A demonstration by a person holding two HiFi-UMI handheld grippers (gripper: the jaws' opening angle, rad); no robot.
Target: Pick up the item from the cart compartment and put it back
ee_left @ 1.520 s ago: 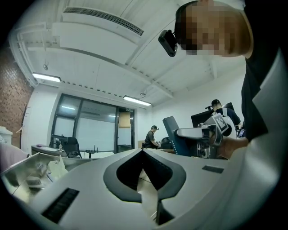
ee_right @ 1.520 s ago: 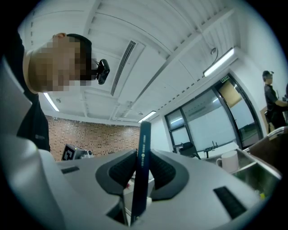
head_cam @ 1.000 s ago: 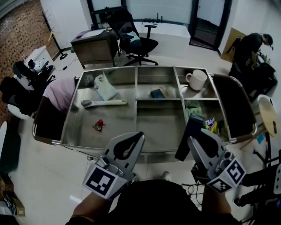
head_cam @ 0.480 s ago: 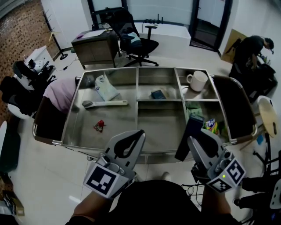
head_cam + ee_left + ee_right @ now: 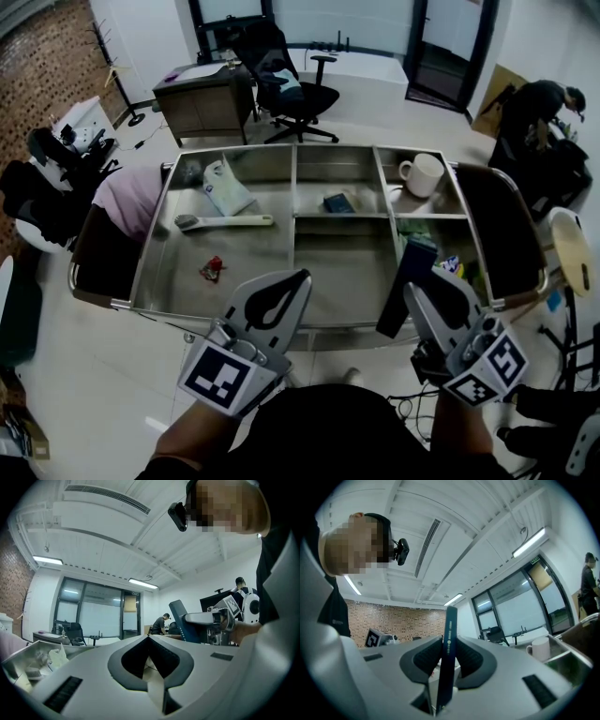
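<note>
Barely any shift vs. a sec ago: R gripper [image 5: 422,286] w/ dark flat box [image 5: 405,286] nudged up a touch. Jaws clamp the box edge-on, upright, over the cart's [image 5: 234,314] front rim by the R front bin holding packets [image 5: 450,267]. L gripper [image 5: 149,638] pinched closed, nothing in it, near that rim. Back R bin: mug [image 5: 422,172]. Big L bin: bag [image 5: 223,186], brush [image 5: 223,221], red wrapper [image 5: 211,268].

The pale grey left gripper [image 5: 148,637] is seen with its jaws closed tip to tip, and nothing is caught between them. Beyond it, a dark blue flat box [image 5: 180,620] is gripped (slightly tilted) by the right gripper [image 5: 194,618]. A white plastic bag [image 5: 57,657] is seen inside the steel cart [image 5: 21,652].
</note>
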